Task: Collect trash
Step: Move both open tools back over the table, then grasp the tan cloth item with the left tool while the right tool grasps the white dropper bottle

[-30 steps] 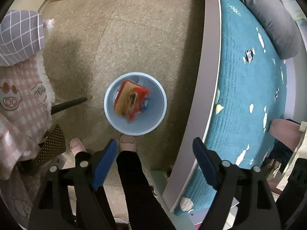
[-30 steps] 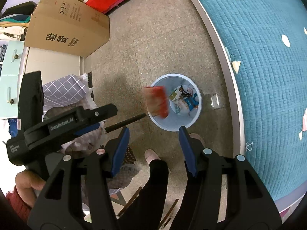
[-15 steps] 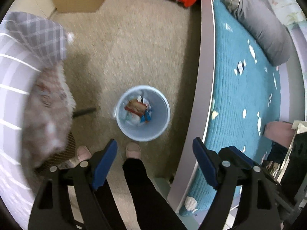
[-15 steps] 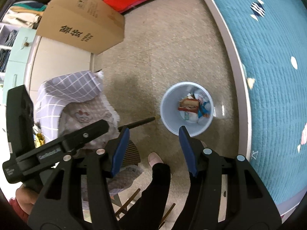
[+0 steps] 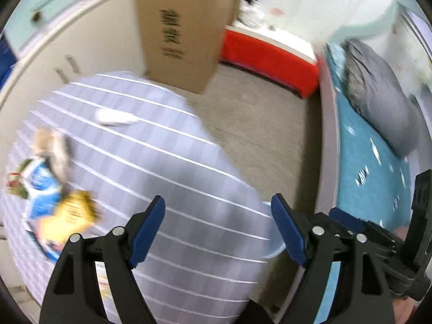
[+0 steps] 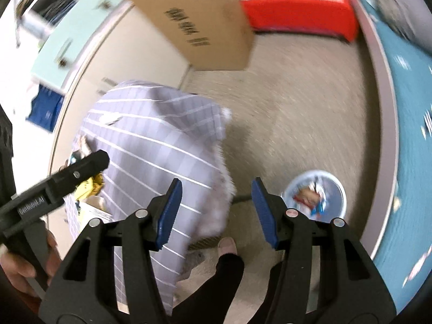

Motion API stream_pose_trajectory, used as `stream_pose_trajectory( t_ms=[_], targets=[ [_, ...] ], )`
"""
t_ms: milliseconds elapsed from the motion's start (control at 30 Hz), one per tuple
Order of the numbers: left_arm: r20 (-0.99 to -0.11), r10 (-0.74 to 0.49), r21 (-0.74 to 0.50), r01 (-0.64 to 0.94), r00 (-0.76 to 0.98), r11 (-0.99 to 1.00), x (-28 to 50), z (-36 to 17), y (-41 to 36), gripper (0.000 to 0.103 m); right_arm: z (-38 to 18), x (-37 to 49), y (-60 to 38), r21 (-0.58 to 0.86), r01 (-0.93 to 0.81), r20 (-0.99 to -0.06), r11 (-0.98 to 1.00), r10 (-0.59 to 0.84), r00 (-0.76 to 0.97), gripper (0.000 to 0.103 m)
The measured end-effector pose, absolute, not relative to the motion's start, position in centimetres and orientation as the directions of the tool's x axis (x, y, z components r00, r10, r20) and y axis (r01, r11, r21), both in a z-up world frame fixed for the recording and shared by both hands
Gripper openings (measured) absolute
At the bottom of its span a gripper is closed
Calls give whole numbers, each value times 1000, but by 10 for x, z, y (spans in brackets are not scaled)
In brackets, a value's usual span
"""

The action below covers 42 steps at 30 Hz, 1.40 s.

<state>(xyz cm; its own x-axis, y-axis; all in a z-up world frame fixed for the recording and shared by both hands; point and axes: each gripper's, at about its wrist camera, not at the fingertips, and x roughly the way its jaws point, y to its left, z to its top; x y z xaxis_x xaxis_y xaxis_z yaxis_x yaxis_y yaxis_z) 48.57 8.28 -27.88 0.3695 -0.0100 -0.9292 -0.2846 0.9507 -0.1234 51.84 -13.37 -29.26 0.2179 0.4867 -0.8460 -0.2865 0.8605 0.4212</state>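
right gripper (image 6: 214, 213): blue pads apart, nothing between them, pointing down at the floor
bin (image 6: 316, 197): pale blue, on the floor by the bed, wrappers inside
checked cloth (image 6: 162, 148): lilac, draped over a surface on the left
left gripper (image 6: 59, 183): pokes in over the cloth, hand (image 6: 24, 259) on its grip
cardboard box (image 6: 199, 24): by the cupboards
foot (image 6: 228, 245): between cloth and bin

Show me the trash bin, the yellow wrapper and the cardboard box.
trash bin (image 6: 338, 189), right wrist view, on its pale blue rim
yellow wrapper (image 5: 68, 216), left wrist view, on its middle
cardboard box (image 5: 181, 32), left wrist view, on its printed face
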Motion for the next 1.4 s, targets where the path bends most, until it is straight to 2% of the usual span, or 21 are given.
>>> stream_pose_trajectory(
  t_ms=[300, 500, 667, 733, 833, 900, 933, 1000, 1067, 1100, 1133, 1200, 1267, 1400],
  targets=[
    [-927, 89, -104, -477, 364, 873, 463, -260, 268, 79, -282, 537, 24, 354, -497, -835, 792, 507, 214, 53],
    [-956, 10, -163, -563, 292, 810, 462, -287, 368, 79, -295, 554, 109, 261, -585, -851, 768, 469, 236, 54],
    [-957, -106, -260, -632, 271, 731, 463, -322, 413, 79, -306, 568, 151, 211, -618, -870, 757, 434, 235, 56],
    [-964, -98, -237, -625, 248, 744, 471, -333, 417, 79, -309, 573, 161, 204, -625, -876, 754, 426, 228, 60],
    [-973, -100, -206, -596, 206, 776, 485, -348, 416, 78, -316, 581, 169, 193, -629, -884, 753, 411, 221, 60],
    [-976, -100, -195, -572, 192, 797, 492, -356, 413, 67, -319, 585, 172, 198, -625, -888, 755, 408, 212, 60],
    [-978, -110, -193, -568, 176, 800, 495, -361, 412, 55, -321, 586, 173, 203, -626, -889, 753, 410, 205, 60],
    [-978, -123, -197, -571, 166, 797, 497, -365, 414, 49, -322, 588, 175, 203, -629, -890, 751, 409, 201, 60],
    [-981, -113, -183, -557, 157, 810, 499, -366, 414, 37, -325, 588, 178, 205, -633, -893, 746, 407, 191, 60],
    [-981, -108, -180, -552, 160, 814, 500, -365, 414, 34, -326, 588, 178, 207, -636, -894, 744, 408, 187, 52],
    [-981, -102, -177, -552, 164, 815, 500, -363, 413, 27, -328, 587, 178, 206, -639, -896, 741, 405, 180, 47],
    [-979, -87, -177, -559, 183, 810, 499, -356, 414, 4, -329, 585, 177, 184, -644, -900, 743, 391, 193, 31],
    [-968, -106, -219, -562, 228, 797, 499, -349, 415, 4, -330, 584, 173, 203, -640, -897, 741, 402, 182, 24],
    [-953, -78, -231, -538, 292, 811, 499, -324, 403, 4, -328, 582, 160, 258, -617, -883, 744, 440, 162, 24]
  ],
)
